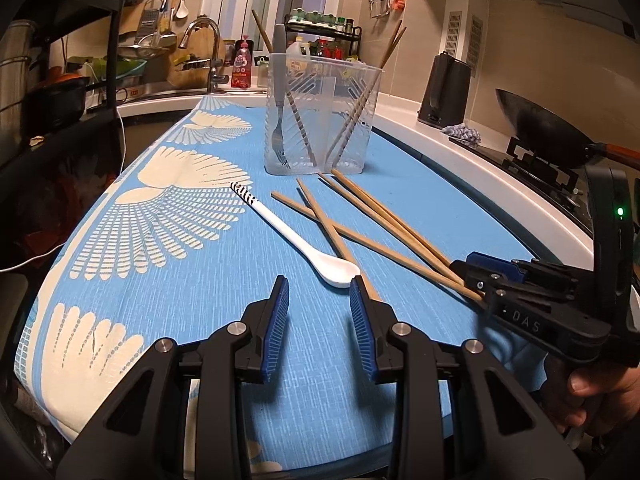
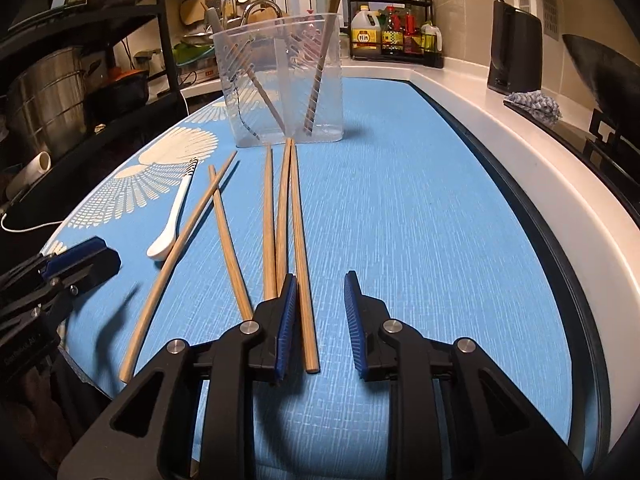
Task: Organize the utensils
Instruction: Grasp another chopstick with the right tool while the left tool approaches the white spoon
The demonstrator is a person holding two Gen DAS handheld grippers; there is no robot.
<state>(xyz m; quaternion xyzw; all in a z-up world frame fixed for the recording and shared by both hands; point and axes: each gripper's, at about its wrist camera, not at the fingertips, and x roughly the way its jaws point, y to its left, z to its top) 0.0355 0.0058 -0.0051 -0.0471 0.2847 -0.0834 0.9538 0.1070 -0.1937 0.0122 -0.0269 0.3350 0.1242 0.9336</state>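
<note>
Several wooden chopsticks (image 1: 360,216) lie crossed on the blue cloth (image 1: 180,300), beside a white spoon (image 1: 296,236) with a striped handle. Behind them stands a clear plastic holder (image 1: 320,120) with a fork (image 1: 279,120) and more chopsticks in it. My left gripper (image 1: 319,284) is open and low over the cloth, the spoon's bowl just ahead of its tips. My right gripper (image 2: 320,280) is open too. One chopstick (image 2: 306,320) lies between its jaws, close along the left pad. In the left wrist view the right gripper (image 1: 474,278) sits at the chopsticks' near ends.
A white counter (image 2: 520,168) curves along the right, with a black kettle (image 1: 444,88), a wok (image 1: 540,128) on the stove and a bottle rack (image 2: 392,32). A sink tap (image 1: 204,40) and dark shelves (image 2: 100,40) are at left. A hand (image 1: 592,392) holds the right gripper.
</note>
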